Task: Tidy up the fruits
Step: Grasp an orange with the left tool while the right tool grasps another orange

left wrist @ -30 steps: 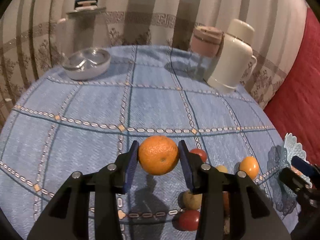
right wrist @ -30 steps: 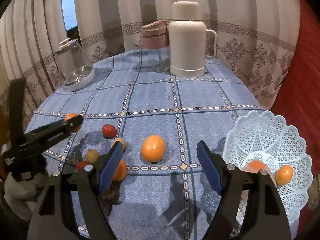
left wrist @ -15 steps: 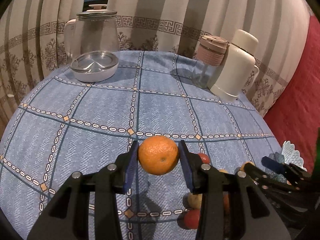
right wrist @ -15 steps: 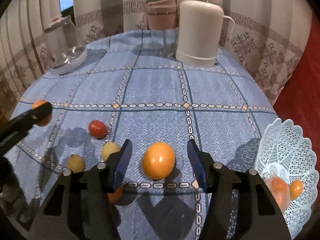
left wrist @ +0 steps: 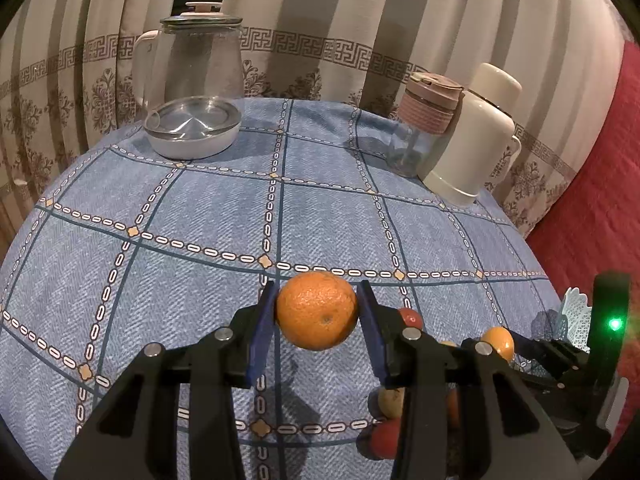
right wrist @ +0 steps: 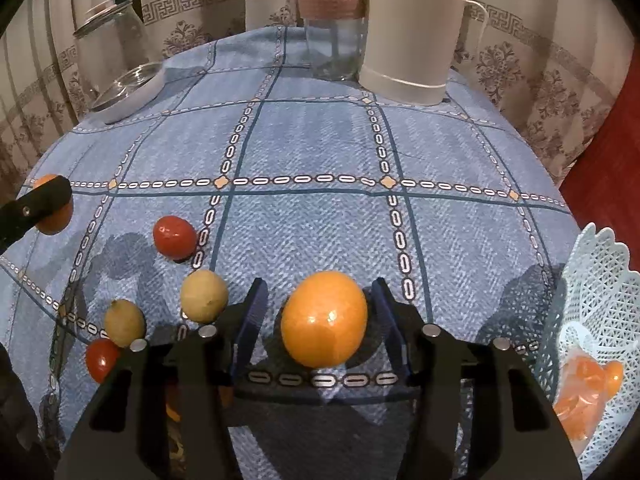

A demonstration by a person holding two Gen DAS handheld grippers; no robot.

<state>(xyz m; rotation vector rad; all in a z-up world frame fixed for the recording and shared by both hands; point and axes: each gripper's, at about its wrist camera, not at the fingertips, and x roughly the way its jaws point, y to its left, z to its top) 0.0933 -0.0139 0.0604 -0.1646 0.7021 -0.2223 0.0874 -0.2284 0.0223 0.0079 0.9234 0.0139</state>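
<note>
Meanwhile, the left claw (left wrist: 317, 320) is clamping a rough orange (left wrist: 317, 311) between its blue pads, holding it above the bench (left wrist: 200, 220). Toward the bench's right edge, the right claw (right wrist: 320, 326) is closing around a smooth orange (right wrist: 324, 319) lying on the cloth, narrow gaps showing beside both pads, with the white basket (right wrist: 592, 280) just right.

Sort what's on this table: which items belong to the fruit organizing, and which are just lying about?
Part of the job: orange held in the left gripper; smooth orange between the closing right gripper jaws; red tomatoes; yellow-green fruits; white basket.

Lying about: glass kettle; kettle base; thermos; pink-lidded cup.
</note>
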